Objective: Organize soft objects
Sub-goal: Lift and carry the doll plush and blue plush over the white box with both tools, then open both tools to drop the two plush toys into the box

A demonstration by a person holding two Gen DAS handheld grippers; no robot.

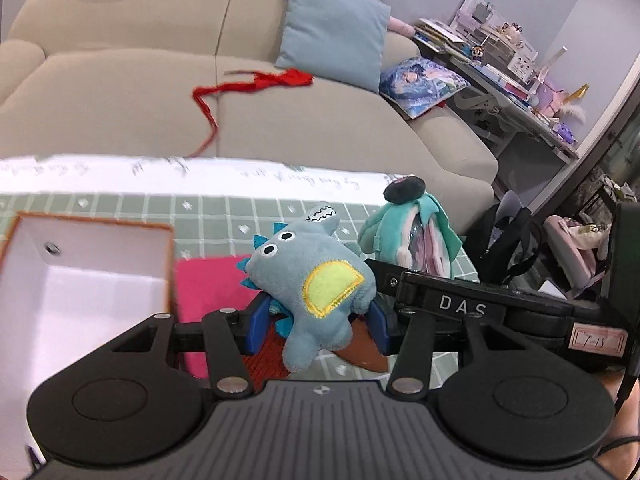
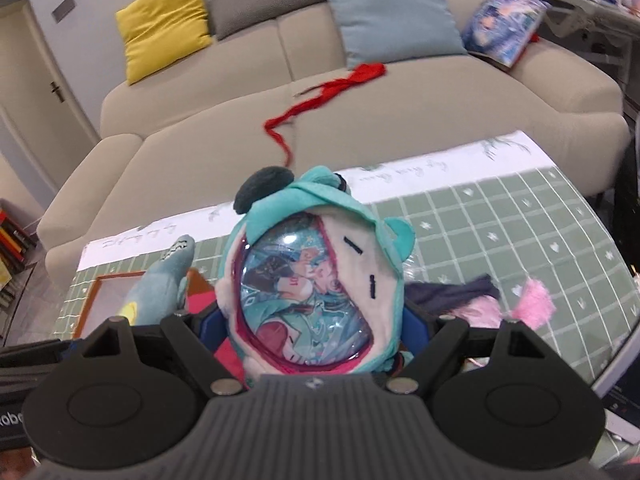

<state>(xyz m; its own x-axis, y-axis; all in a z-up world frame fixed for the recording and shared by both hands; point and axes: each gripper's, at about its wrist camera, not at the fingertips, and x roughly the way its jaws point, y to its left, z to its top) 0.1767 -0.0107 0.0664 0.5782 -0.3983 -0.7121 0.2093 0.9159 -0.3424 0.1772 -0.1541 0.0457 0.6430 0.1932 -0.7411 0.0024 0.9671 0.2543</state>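
My left gripper [image 1: 318, 326] is shut on a blue-grey plush dinosaur [image 1: 312, 280] with a yellow belly patch, held above the green checked tablecloth [image 1: 224, 208]. My right gripper [image 2: 310, 326] is shut on a teal plush pouch [image 2: 312, 272] with a clear picture window and a dark round ear. The pouch also shows in the left wrist view [image 1: 404, 232], to the right of the dinosaur. The dinosaur's tail [image 2: 168, 276] shows at the left of the right wrist view. An open white box with an orange rim [image 1: 80, 280] sits at the left.
A pink cloth [image 1: 208, 280] lies beside the box. A dark cloth [image 2: 452, 292] and a pink fluffy item [image 2: 532, 300] lie on the table at the right. A beige sofa [image 1: 120, 100] with cushions and a red ribbon [image 1: 248, 84] stands behind the table.
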